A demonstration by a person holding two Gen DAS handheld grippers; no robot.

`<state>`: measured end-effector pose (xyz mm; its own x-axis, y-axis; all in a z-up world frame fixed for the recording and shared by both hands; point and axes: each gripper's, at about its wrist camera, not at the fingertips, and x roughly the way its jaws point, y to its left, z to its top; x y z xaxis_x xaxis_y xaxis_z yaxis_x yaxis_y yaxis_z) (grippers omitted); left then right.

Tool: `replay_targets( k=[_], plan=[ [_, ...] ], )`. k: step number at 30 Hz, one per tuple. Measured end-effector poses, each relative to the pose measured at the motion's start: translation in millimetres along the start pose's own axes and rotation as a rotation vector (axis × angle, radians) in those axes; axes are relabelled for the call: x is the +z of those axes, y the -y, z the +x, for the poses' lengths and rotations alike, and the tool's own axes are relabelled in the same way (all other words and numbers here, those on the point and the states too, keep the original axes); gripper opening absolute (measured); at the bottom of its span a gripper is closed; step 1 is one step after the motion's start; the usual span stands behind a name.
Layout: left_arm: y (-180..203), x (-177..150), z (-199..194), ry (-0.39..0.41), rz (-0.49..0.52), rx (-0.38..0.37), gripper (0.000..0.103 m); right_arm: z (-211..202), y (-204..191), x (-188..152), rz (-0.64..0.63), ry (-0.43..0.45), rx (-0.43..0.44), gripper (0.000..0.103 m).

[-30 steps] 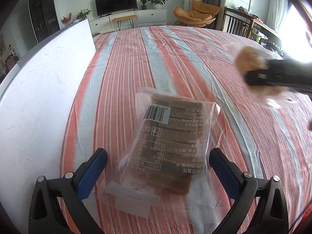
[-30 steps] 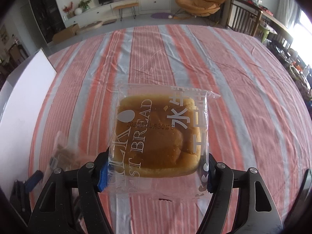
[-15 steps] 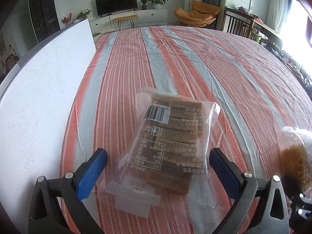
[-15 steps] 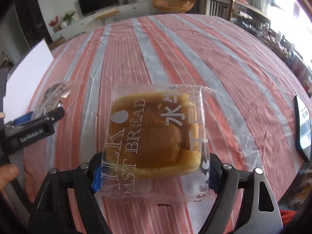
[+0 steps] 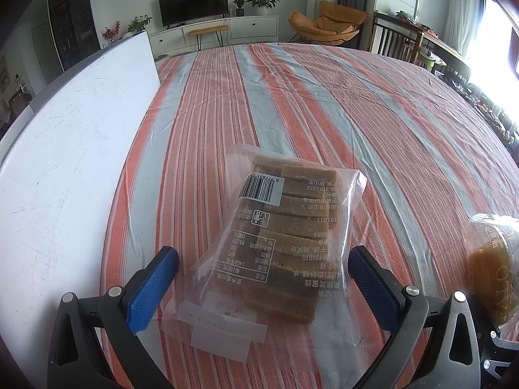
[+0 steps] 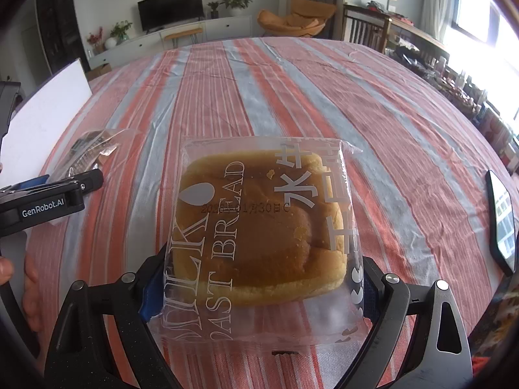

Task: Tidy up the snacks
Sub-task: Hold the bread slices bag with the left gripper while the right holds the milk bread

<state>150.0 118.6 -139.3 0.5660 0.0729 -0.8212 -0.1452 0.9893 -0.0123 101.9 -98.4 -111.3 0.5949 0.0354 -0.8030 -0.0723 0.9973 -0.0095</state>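
Releasing: right gripper jaws are opening around the bread packet, lying centre frame on the striped cloth. Left gripper stands wide, gripping nothing, straddling the cake-slice bag at lower centre, evidently a side-by-side row

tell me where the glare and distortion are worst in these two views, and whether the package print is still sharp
Left wrist view: the window at the right edge is blown out white, the striped red and grey tablecloth bows strongly, and the barcode on the clear bag of brown cake slices reads sharply. Right wrist view: the upper right window is blown out, and white lettering on the clear-wrapped golden bread stays crisp.
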Motion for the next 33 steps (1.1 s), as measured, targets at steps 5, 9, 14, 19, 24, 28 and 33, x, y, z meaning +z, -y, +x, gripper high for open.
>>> replay_targets(
  k=[5,9,14,19,24,28,33],
  plan=[
    [0.0,0.1,0.0,0.0,0.0,0.0,0.103,0.2,-0.2,0.0,0.0,0.0,0.0,0.093],
    [0.0,0.1,0.1,0.0,0.0,0.0,0.103,0.3,-0.3,0.0,0.0,0.0,0.0,0.093],
    [0.2,-0.1,0.1,0.0,0.0,0.0,0.103,0.6,-0.4,0.1,0.001,0.0,-0.001,0.094],
    [0.1,-0.1,0.1,0.001,0.0,0.0,0.103,0.9,-0.4,0.2,0.0,0.0,-0.001,0.094],
    [-0.1,-0.2,0.0,0.0,0.0,-0.001,0.103,1.2,-0.8,0.3,0.0,-0.001,-0.001,0.094],
    [0.0,-0.4,0.0,0.0,0.0,-0.001,0.103,-0.1,-1.2,0.7,0.0,-0.021,-0.001,0.094],
    [0.4,-0.9,-0.3,0.0,0.001,-0.001,0.103,0.7,0.0,6.5,-0.01,-0.084,0.015,0.093]
  ],
)
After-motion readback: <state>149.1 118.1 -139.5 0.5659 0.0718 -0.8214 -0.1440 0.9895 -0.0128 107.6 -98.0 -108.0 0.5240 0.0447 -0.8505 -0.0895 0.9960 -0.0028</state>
